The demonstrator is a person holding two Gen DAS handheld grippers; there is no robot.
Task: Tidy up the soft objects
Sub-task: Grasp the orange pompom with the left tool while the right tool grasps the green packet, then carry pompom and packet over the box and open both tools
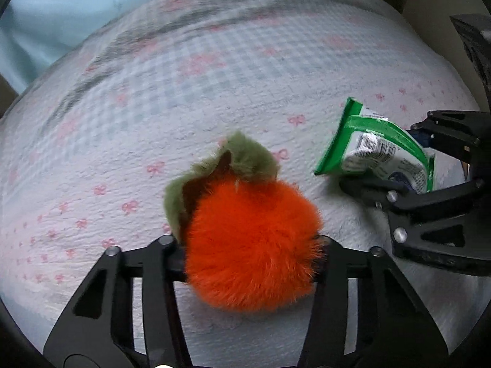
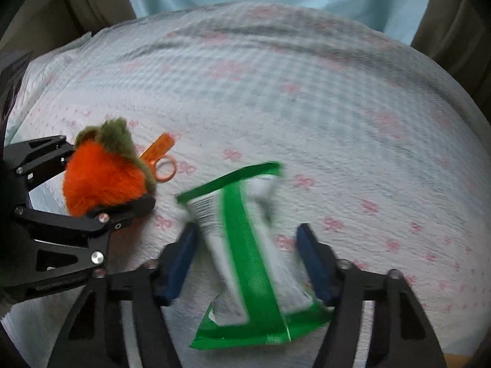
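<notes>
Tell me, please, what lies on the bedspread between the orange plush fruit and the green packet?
In the right wrist view, an orange tag with a ring lies beside the plush fruit, toward the green packet; otherwise bare bedspread.

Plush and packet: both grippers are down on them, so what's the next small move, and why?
Probably lift both straight up. The left gripper pinches the plush; the right gripper brackets the packet on the bedspread, so confirm that grip first.
</notes>
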